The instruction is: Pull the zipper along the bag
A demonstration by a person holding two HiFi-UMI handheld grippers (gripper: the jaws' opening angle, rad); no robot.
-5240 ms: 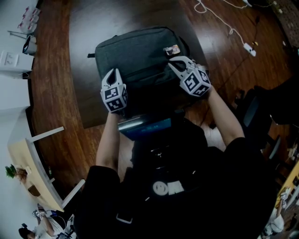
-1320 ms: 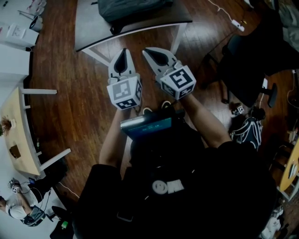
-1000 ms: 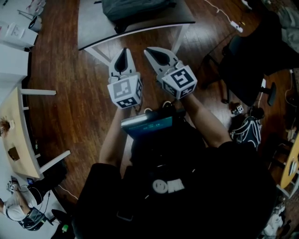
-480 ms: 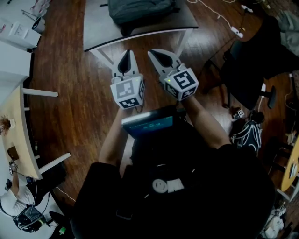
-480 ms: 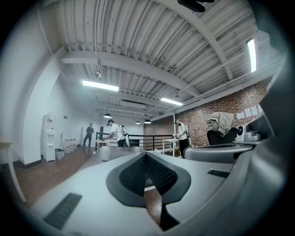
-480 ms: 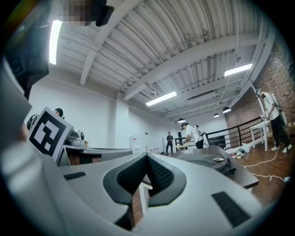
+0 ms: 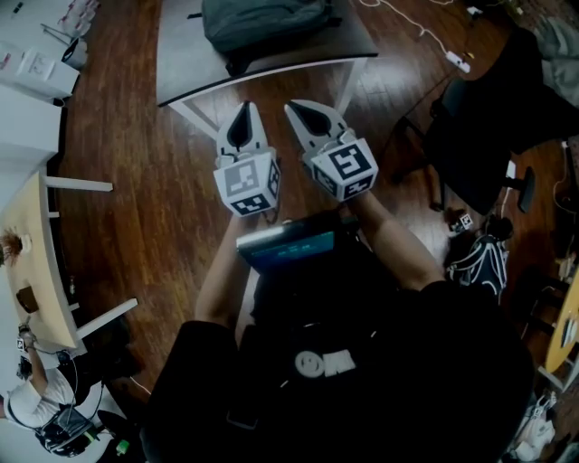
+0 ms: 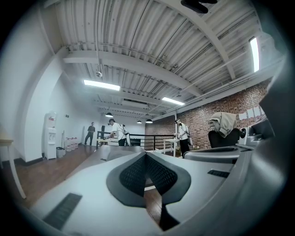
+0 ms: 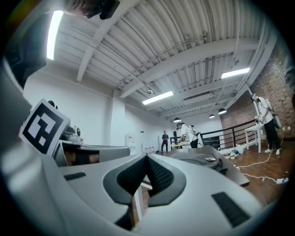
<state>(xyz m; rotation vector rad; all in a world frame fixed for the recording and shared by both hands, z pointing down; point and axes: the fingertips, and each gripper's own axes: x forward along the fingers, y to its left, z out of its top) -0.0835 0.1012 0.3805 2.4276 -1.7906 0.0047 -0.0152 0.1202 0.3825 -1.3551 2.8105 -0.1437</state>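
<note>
Nothing of the pull is under way here: the left gripper (image 7: 243,112) and the right gripper (image 7: 300,112) are both held out level over the wooden floor (image 7: 127,181), side by side and close together, and neither touches the bag. In the left gripper view its fingers (image 8: 132,173) are pressed together at the tips with nothing between them, and the right gripper view shows its fingers (image 9: 130,179) closed and empty in the same way. The dark grey backpack (image 7: 267,22) lies flat on the worktop (image 7: 181,65), straight ahead of the fingertips and well apart from them, with the worktop's near edge and a stretch of bare floor in between. From the right gripper's own view the backpack (image 9: 199,159) sits beyond the fingertips and a little to their right, at about their height. The zipper is too small to make out in any view, so whether it is already drawn along the bag cannot be told. Judged from the stance alone, this is either before the approach or after the work is done. If the pull remains, both grippers must first come in to the bag.
</note>
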